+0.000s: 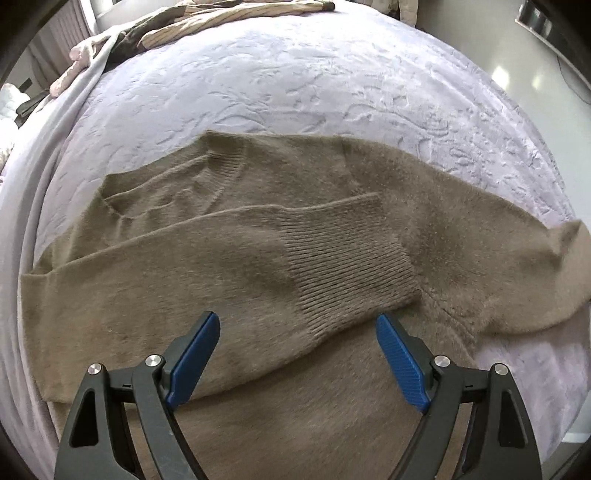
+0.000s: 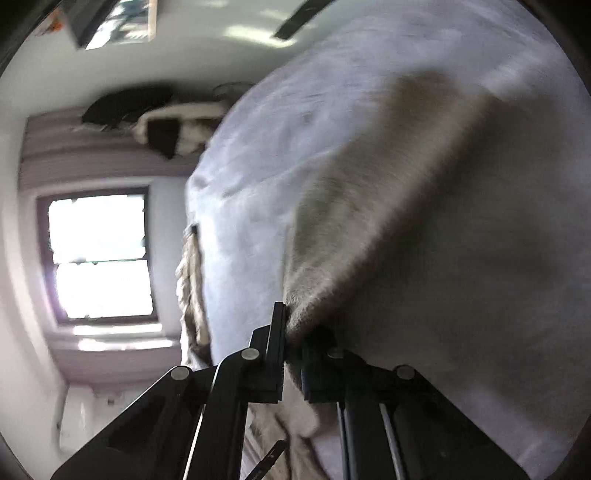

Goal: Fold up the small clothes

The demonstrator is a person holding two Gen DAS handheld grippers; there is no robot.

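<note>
Pinching the sweater edge, the right gripper is clenching tight while the left gripper is hovering, jaws spread, above the folded sleeve.

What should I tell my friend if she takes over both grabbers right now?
Left gripper: open, holding nothing, above the fuzzy olive-brown knit sweater.
Right gripper: shut on an edge of that sweater, which is pinched between its pads.
The sweater lies on the pale lilac embossed bedspread. One sleeve with its ribbed cuff is already folded across the body.
The other sleeve is still spread out to the side; fold it in, then fold the body.
A heap of other clothes waits at the far edge.
</note>
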